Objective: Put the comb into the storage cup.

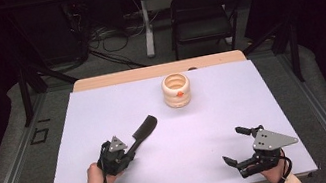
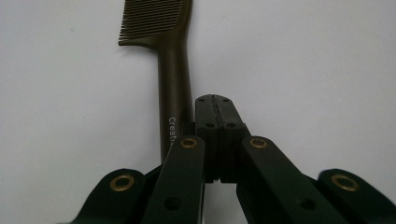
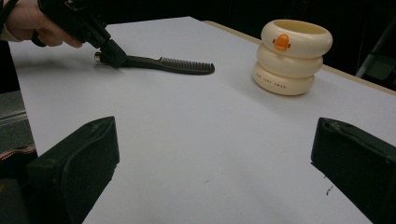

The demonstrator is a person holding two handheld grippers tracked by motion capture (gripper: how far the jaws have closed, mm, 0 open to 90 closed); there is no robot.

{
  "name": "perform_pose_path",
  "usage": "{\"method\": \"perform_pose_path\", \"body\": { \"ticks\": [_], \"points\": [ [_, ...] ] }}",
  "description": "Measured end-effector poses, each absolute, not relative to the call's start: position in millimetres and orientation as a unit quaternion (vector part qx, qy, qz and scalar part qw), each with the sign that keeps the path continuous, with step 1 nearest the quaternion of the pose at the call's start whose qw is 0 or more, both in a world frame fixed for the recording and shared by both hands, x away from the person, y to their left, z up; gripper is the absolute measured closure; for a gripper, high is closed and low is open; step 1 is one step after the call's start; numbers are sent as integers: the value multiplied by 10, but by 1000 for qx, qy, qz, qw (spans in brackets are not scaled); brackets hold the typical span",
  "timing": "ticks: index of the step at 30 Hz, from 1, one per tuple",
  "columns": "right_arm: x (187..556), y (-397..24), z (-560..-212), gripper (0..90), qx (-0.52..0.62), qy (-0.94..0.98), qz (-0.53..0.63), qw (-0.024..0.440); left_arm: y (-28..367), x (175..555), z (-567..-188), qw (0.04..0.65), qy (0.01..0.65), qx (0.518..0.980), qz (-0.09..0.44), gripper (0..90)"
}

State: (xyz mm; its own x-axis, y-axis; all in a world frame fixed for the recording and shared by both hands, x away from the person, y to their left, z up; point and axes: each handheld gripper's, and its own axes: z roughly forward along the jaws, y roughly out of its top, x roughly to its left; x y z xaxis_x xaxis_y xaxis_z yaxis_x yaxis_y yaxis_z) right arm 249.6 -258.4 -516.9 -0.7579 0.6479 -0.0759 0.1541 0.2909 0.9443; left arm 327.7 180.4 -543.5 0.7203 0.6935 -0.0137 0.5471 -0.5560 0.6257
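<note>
Left tool (image 1: 133, 150): jaws pressed together, empty, just beside dark plastic comb (image 1: 143, 129) handle.
Right tool (image 1: 235, 145): jaws spread, empty, near right.

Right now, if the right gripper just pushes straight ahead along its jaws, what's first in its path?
Probably nothing. The right gripper, jaws wide open, points over bare white tabletop. The cream cup sits right of that line and the comb left; depth is unclear, so the cup might get clipped.
</note>
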Motion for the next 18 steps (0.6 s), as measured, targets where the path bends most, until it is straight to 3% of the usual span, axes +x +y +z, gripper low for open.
{"method": "perform_pose_path", "body": {
  "ticks": [18],
  "points": [
    [2497, -2582, -5169, 5, 260, 771, 534, 231, 1898, 3354, -5448, 306, 368, 869, 124, 900]
  ]
}}
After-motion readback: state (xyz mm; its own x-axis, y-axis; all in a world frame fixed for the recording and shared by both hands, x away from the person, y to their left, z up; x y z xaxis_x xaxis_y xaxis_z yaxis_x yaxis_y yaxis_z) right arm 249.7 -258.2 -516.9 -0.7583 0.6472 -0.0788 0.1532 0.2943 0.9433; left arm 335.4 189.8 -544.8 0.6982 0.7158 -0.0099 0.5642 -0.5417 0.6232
